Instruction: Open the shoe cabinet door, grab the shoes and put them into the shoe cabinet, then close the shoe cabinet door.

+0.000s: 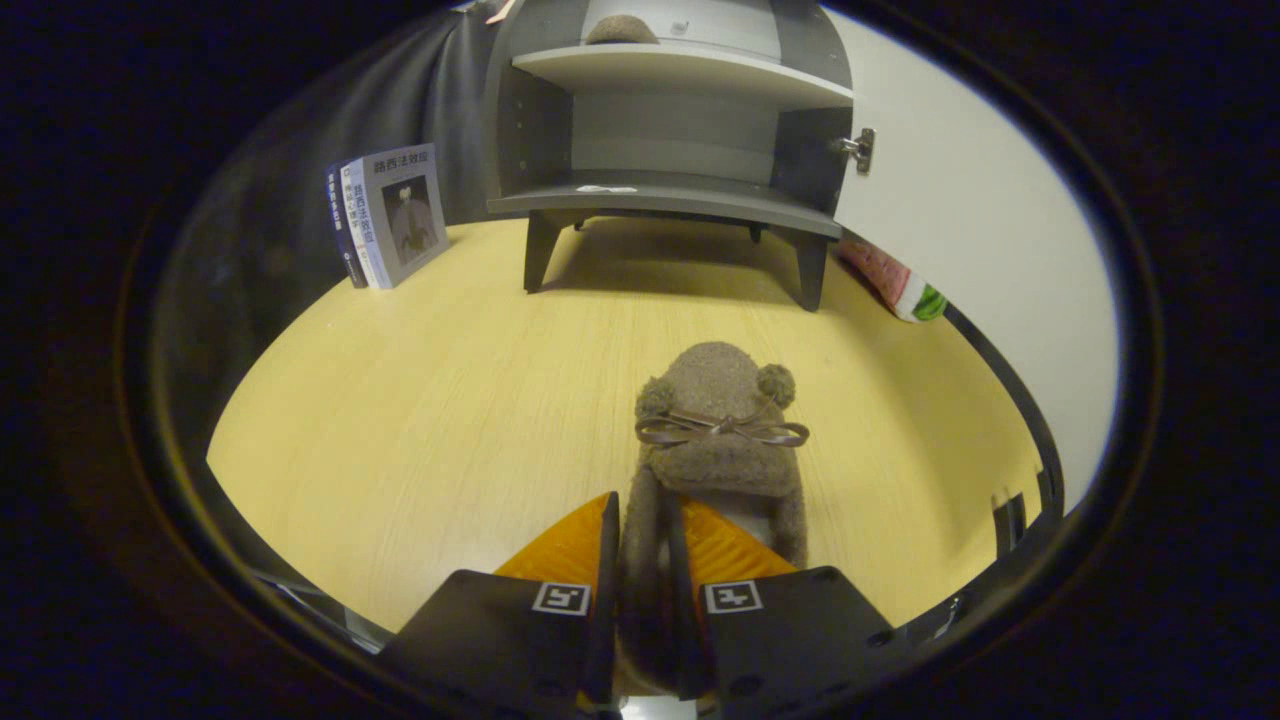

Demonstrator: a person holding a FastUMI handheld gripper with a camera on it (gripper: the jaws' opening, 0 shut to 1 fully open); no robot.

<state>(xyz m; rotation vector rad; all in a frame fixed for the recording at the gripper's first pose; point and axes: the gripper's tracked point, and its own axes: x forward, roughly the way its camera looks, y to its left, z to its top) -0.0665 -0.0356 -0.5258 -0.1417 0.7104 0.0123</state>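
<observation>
Gripper (640, 530) fingers are drawn narrow and press from both sides on the heel wall of a fuzzy brown shoe (718, 420). Most of the shoe lies just ahead of the fingers, toe pointing away toward the shoe cabinet (672, 190), with 2 small pompoms and a thin ribbon bow across its top. Whether the shoe rests on the pale wooden table (430, 420) or is lifted slightly off it cannot be told.

Shoe cabinet stands well beyond the shoe, at the far side of the table, raised on short dark legs. Its door (990, 230) is swung open to the right of the cabinet, a metal hinge (860, 150) joining the 2. Inside the cabinet, the lower shelf is bare apart from a small pale label, and on the upper shelf sits a second brown shoe (620, 30). Left of the cabinet, a few books (388, 215) stand upright. Right of the cabinet, low behind the open door, lies a pink and green watermelon-patterned object (900, 285). Between the held shoe and the cabinet, the table surface is open wood.
</observation>
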